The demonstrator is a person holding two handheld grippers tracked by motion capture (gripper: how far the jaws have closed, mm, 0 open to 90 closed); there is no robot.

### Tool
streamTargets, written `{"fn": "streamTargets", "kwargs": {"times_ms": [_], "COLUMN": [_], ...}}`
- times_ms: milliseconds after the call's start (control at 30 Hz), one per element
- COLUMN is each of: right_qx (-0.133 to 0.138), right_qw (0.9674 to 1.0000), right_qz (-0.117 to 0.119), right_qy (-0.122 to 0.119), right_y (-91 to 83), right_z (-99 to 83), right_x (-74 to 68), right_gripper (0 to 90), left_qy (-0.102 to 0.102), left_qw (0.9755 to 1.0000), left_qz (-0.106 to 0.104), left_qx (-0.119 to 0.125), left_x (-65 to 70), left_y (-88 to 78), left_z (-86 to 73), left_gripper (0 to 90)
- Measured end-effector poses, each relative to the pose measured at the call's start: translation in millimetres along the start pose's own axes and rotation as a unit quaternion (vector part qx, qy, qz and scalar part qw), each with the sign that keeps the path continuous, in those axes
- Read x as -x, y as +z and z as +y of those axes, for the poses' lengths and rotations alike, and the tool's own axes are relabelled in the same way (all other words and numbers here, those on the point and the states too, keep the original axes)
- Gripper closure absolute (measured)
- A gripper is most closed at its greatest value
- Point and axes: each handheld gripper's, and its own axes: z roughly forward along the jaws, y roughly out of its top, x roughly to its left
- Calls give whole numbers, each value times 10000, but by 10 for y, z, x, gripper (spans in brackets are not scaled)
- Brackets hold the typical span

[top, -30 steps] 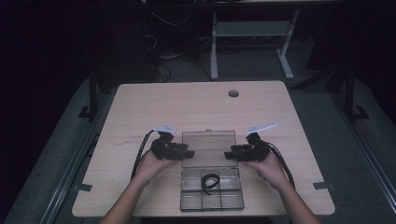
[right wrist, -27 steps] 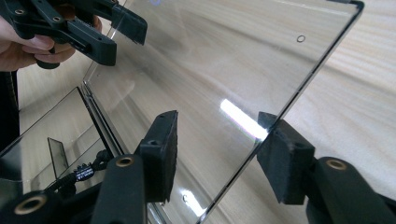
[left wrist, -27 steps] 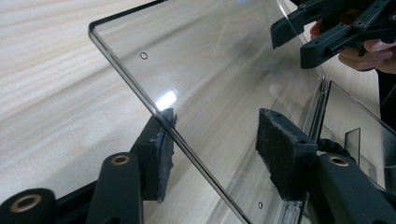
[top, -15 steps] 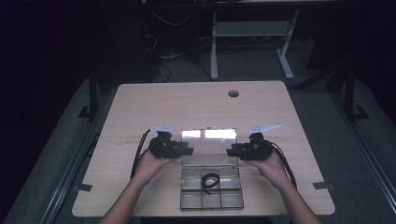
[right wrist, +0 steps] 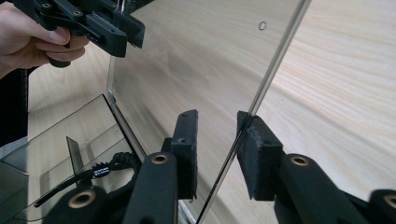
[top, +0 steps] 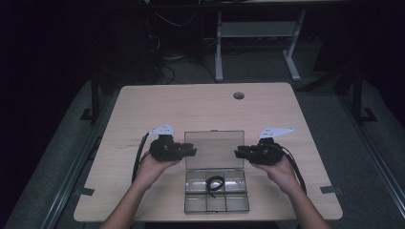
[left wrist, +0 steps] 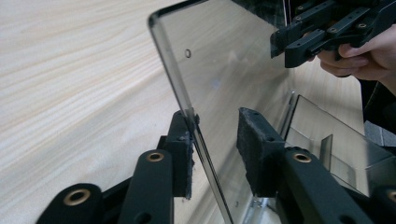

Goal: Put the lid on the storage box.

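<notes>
Near the worktop's point(top: 143, 109) front edge, the clear box's lid point(top: 213, 149) now stands raised; left tongs point(top: 191, 151) and right tongs point(top: 237, 153) have just been closing around its side edges, not yet clamped.

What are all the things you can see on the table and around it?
Table: one, light wood, round hole near the far edge.
Box: one, clear plastic with compartments, at the near edge.
Lid: one, clear, raised open, its side edges between both grippers' fingers.
Black cord: one, coiled in a middle compartment of the far row.
Desk frame: one, white, on the floor beyond.
Left gripper: black, just been closing; one pad touches the lid.
Right gripper: black, just been closing; one pad touches the lid.
</notes>
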Motion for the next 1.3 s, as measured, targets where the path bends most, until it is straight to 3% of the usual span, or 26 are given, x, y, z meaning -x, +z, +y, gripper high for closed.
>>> {"fn": "streamTargets", "kwargs": {"times_ms": [367, 800, 1033, 1300], "right_qx": [182, 203, 200, 194], "right_qw": [9994, 9985, 9978, 9977], "right_qz": [-75, -116, -174, -169], "right_qy": [-286, -492, -611, -620], "right_y": [-70, -91, -103, -133], "right_z": [-1, -10, -14, -4], "right_x": [-44, -80, -100, -116], "right_gripper": [742, 745, 746, 729], "left_qy": [187, 339, 315, 385], "left_qw": [9997, 9978, 9969, 9965], "left_qz": [28, 125, 151, 148], "left_qx": [147, 555, 709, 721], "left_x": [54, 94, 91, 93], "left_y": [-64, -259, -364, -414], "left_z": [47, 203, 218, 223], "left_gripper": [714, 709, 755, 835]}}
